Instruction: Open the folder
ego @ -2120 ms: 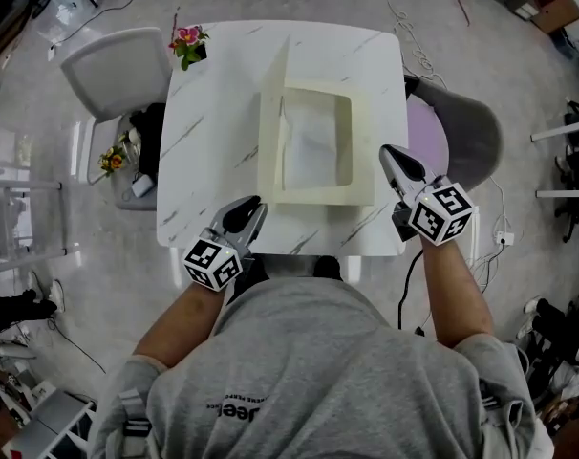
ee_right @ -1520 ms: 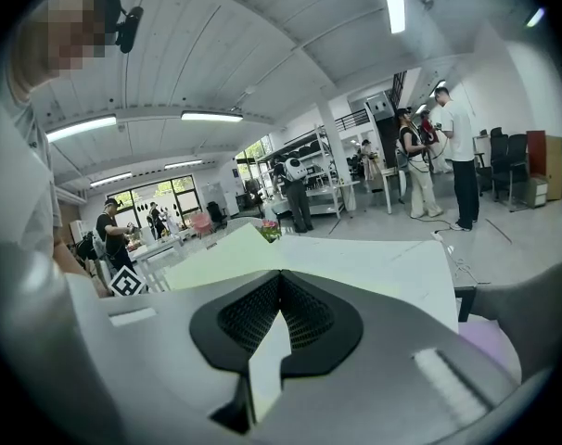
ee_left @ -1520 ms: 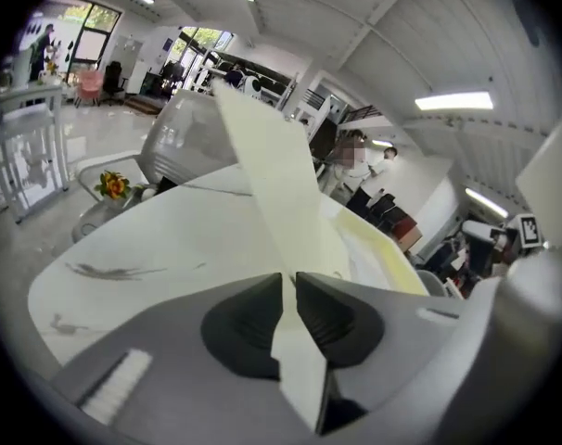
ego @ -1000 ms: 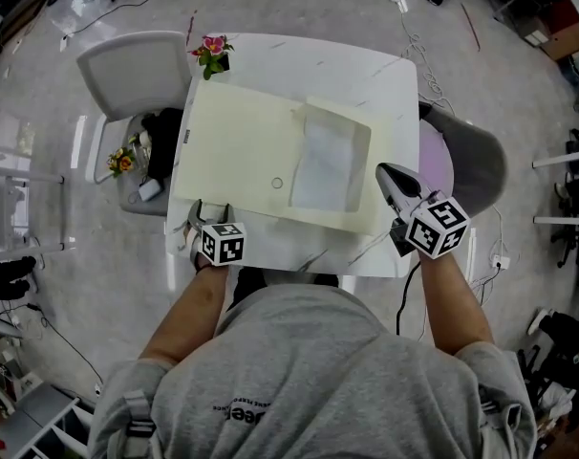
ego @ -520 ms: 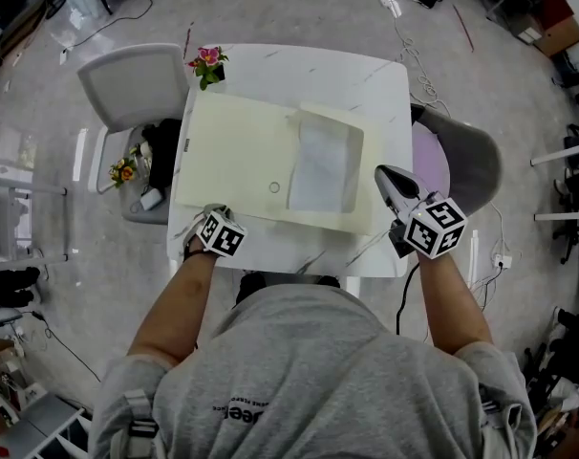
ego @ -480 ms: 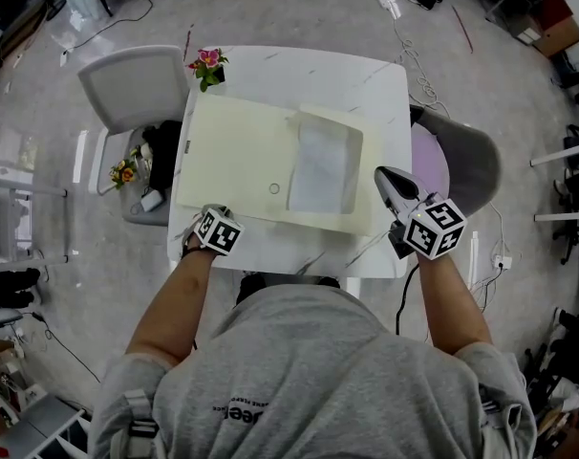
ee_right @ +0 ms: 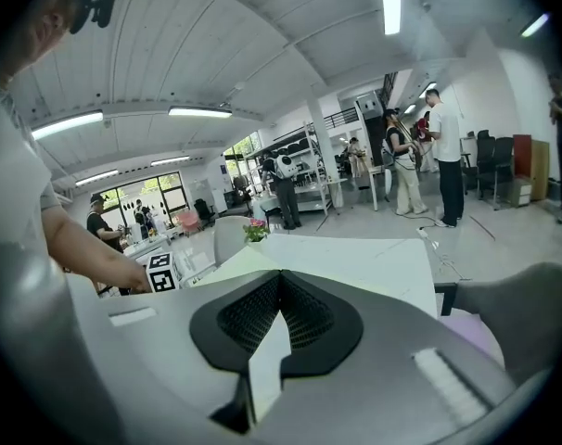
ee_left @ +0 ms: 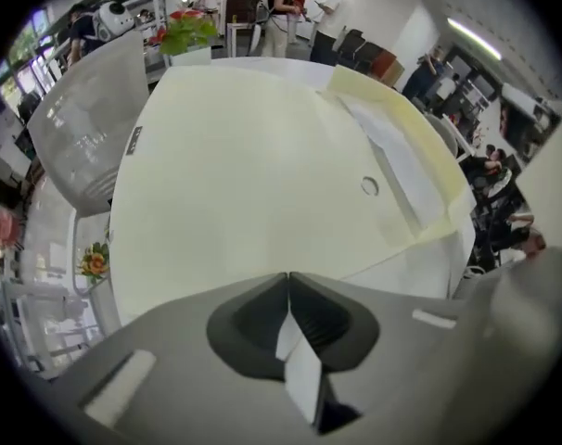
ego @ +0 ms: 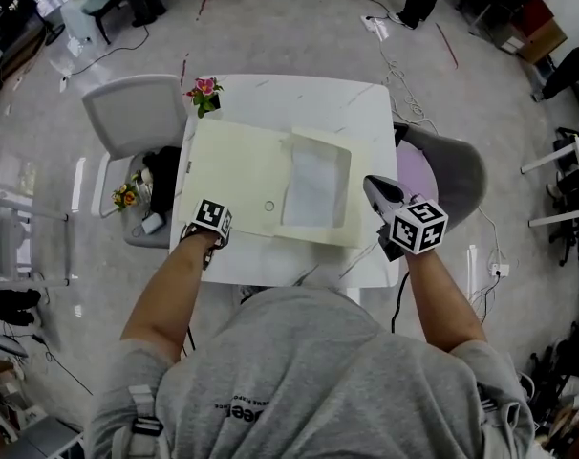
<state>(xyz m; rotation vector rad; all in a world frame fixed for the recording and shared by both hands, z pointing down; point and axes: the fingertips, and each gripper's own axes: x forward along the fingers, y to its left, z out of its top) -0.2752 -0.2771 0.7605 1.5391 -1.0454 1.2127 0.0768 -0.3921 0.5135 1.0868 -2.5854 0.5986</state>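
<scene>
A pale yellow folder (ego: 242, 170) lies open flat on the white marble table (ego: 366, 113). Its cover is spread to the left, and its pocket half (ego: 314, 182) with a white sheet lies to the right. A small round clasp (ego: 268, 206) sits near the fold. My left gripper (ego: 209, 226) points steeply down at the cover's near left corner. In the left gripper view its jaws (ee_left: 288, 274) have closed and just eased a hair apart; the tips still meet, with nothing between them. My right gripper (ego: 370, 184) hovers shut by the folder's near right corner, touching nothing.
A potted flower (ego: 203, 92) stands at the table's far left corner. A grey chair (ego: 127, 113) stands on the left and a chair with a lilac cushion (ego: 442, 165) on the right. A bag and flowers (ego: 137, 194) lie beside the table's left edge. People stand in the background.
The cover, upright two seconds ago, now lies flat to the left. My left gripper has tipped to point down and closed at the near left corner. The right gripper has kept still.
</scene>
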